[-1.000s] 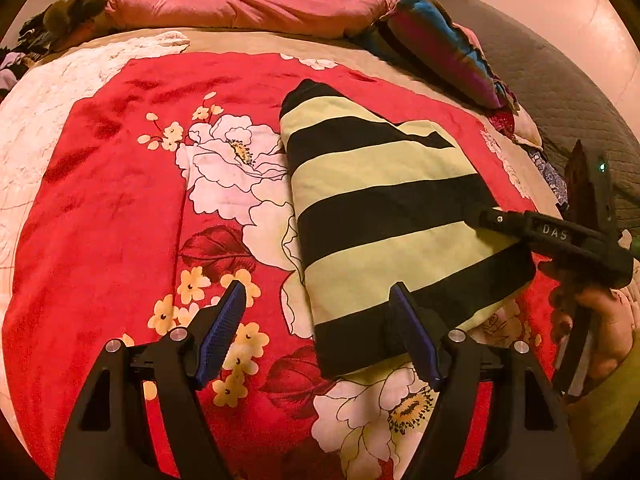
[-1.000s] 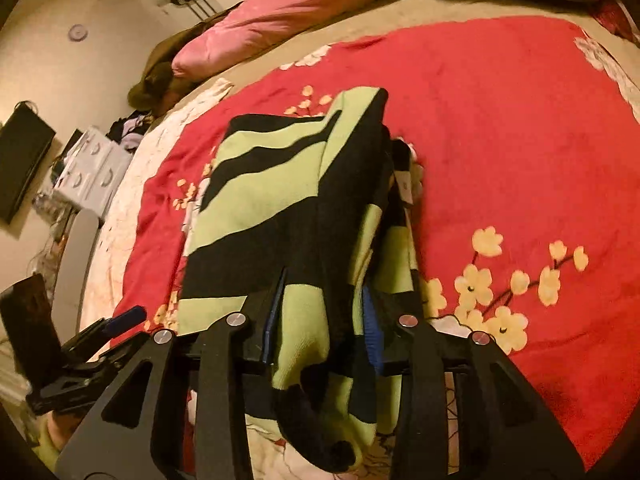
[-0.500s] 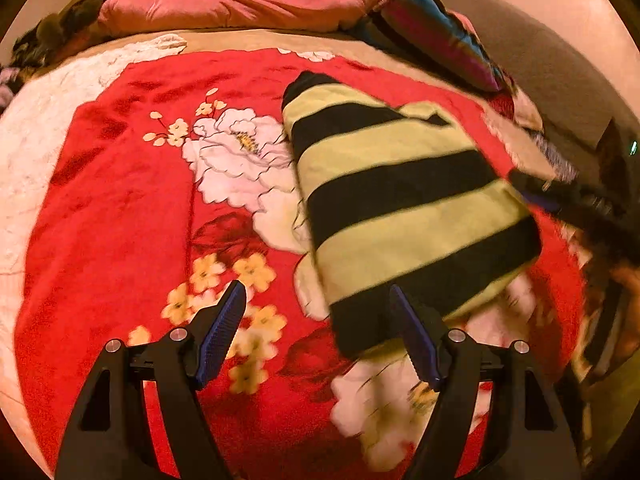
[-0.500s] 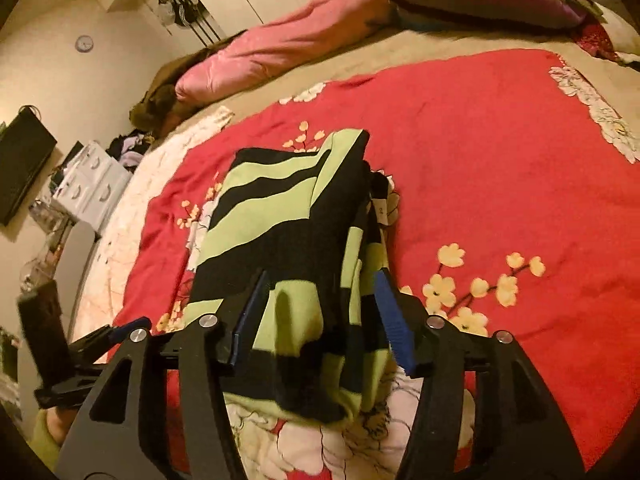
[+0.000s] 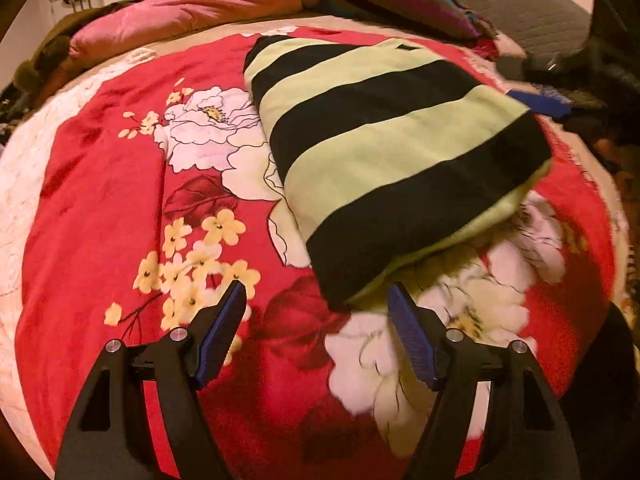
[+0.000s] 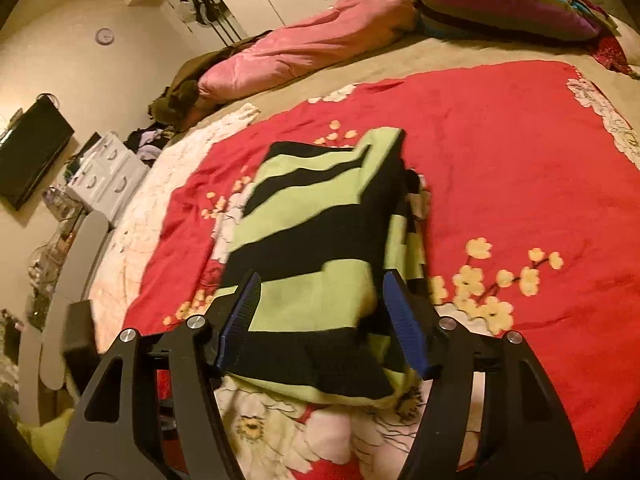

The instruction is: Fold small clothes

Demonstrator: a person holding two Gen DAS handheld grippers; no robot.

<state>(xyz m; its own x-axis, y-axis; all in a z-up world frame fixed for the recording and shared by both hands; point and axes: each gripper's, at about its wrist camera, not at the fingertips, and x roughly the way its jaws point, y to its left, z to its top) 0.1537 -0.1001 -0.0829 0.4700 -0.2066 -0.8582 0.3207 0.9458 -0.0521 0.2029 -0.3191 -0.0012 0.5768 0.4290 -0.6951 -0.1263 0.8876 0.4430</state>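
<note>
A small garment with black and lime-green stripes lies folded on the red floral blanket. My left gripper hovers just short of its near corner, with jaws wide and closing slightly on nothing. In the right wrist view the same garment lies in thick layers. My right gripper straddles its near end as its jaws open, and its pads stand clear of the cloth. A blue pad of the right gripper shows, blurred, at the garment's far right edge.
A pink duvet and a striped pillow lie along the bed's far side, next to a grey headboard. Beside the bed stand white drawers and a black screen. The red blanket spreads wide on the garment's right.
My right gripper has let go of the garment's bunched end, opened wide and drawn back; the cloth now lies flat. My left gripper has sunk toward the garment's near corner.
</note>
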